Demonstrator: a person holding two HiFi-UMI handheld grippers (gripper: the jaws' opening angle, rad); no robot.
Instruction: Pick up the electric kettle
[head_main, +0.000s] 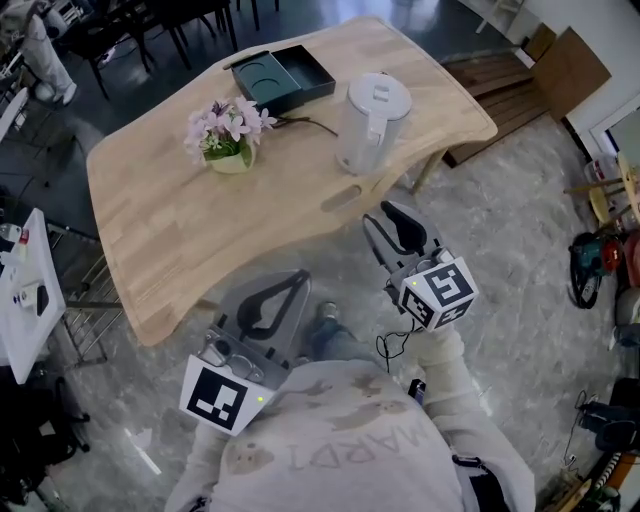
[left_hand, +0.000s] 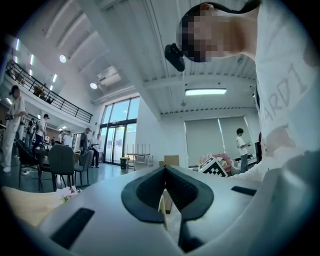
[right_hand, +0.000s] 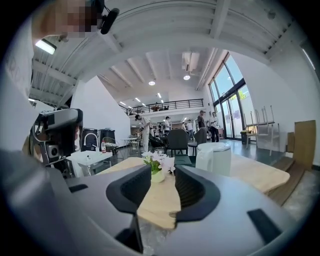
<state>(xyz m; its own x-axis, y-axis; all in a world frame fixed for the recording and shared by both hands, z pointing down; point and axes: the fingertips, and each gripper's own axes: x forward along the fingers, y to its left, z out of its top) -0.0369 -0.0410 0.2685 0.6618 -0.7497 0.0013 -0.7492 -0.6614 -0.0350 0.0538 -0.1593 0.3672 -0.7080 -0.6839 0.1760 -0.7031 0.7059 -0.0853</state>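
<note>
The white electric kettle (head_main: 370, 120) stands upright, lid on, near the right end of the wooden table (head_main: 170, 230); it also shows right of centre in the right gripper view (right_hand: 214, 157). My right gripper (head_main: 382, 215) hovers over the floor just off the table's near edge, below the kettle and apart from it. Its jaws stand open with nothing between them (right_hand: 162, 185). My left gripper (head_main: 301, 279) is lower left, also off the table edge, its tips touching and holding nothing (left_hand: 165, 172).
A pot of pink flowers (head_main: 228, 135) stands left of the kettle, with a dark tray (head_main: 285, 78) behind it. A white side table (head_main: 25, 290) is at far left, chairs beyond the table, boards (head_main: 500, 85) and tools (head_main: 590, 265) on the floor at right.
</note>
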